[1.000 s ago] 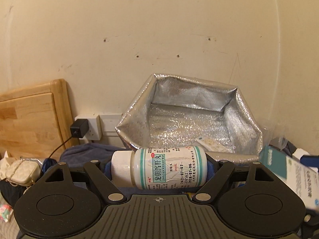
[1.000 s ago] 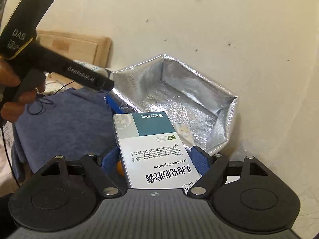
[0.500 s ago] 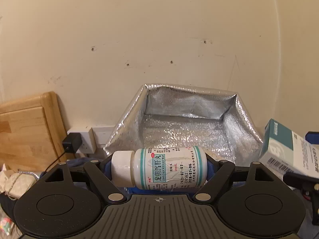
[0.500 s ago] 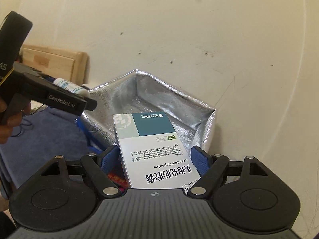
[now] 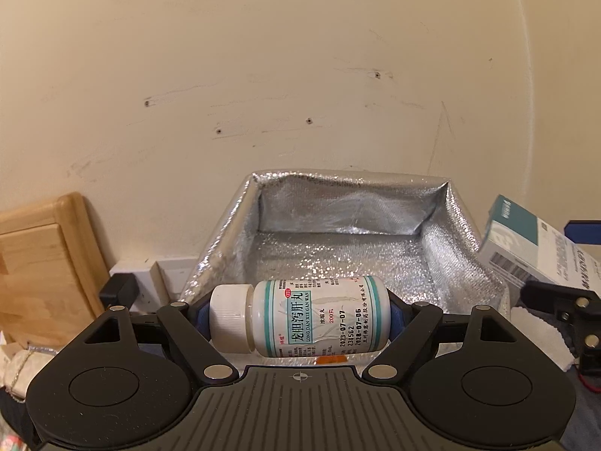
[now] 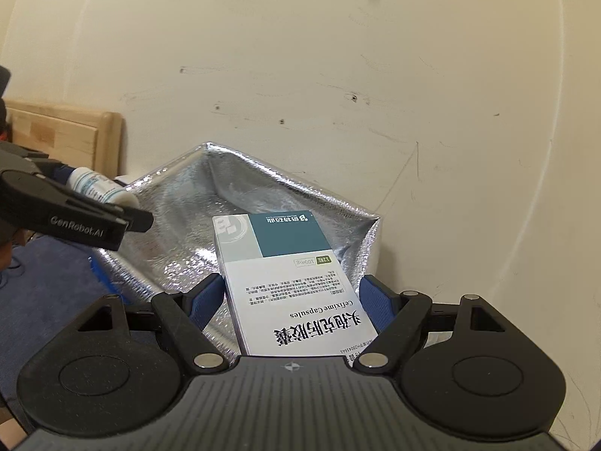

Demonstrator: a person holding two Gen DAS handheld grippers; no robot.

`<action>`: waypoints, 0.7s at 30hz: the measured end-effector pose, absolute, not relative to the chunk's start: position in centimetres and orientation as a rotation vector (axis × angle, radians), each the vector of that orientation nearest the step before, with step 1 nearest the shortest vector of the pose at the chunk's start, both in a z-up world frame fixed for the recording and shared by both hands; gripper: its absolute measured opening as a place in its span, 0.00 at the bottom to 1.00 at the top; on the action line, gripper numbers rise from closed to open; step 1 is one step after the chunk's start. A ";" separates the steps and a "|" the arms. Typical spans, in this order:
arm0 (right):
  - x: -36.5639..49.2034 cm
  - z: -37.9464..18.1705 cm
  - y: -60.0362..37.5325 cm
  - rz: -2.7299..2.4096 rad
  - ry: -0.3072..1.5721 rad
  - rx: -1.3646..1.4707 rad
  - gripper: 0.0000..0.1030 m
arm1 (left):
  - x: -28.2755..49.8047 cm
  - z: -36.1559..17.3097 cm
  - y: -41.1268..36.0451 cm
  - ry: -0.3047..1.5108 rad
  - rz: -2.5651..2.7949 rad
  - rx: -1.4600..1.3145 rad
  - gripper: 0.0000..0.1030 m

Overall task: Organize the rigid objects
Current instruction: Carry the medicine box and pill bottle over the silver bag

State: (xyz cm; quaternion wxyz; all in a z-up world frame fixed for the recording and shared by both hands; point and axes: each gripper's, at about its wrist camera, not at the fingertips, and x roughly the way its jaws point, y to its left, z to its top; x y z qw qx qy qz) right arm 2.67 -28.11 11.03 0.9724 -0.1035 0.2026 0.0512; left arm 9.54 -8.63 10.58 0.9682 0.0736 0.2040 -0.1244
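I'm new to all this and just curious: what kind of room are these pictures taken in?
Probably a bedroom at home. A wooden headboard stands against a scuffed cream wall, a charger sits in a wall socket, and household medicines are being packed into a foil-lined bag.

Left gripper (image 5: 300, 314) clamps a white pill bottle (image 5: 300, 317) crosswise between its blue pads, white cap to the left, teal-banded label facing the camera. Just beyond it sits an open silver foil-lined bag (image 5: 462, 240) against a scuffed cream wall (image 5: 263, 75), its visible interior bare. At the right edge a teal-and-white medicine box (image 5: 541, 248) is held near the bag's right rim by the right gripper; left of the bag are a wall socket (image 5: 161, 282) with a black plug (image 5: 118, 289) and a wooden board (image 5: 41, 263).
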 end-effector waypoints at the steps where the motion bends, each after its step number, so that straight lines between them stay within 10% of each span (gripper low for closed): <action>1: 3.1 11.0 -28.2 0.100 0.410 -0.205 0.74 | 9.7 10.6 -8.8 0.411 -0.253 0.152 0.80; 21: 11.6 9.2 -29.3 0.084 0.449 -0.134 0.74 | 15.7 9.0 -13.0 0.450 -0.266 0.196 0.80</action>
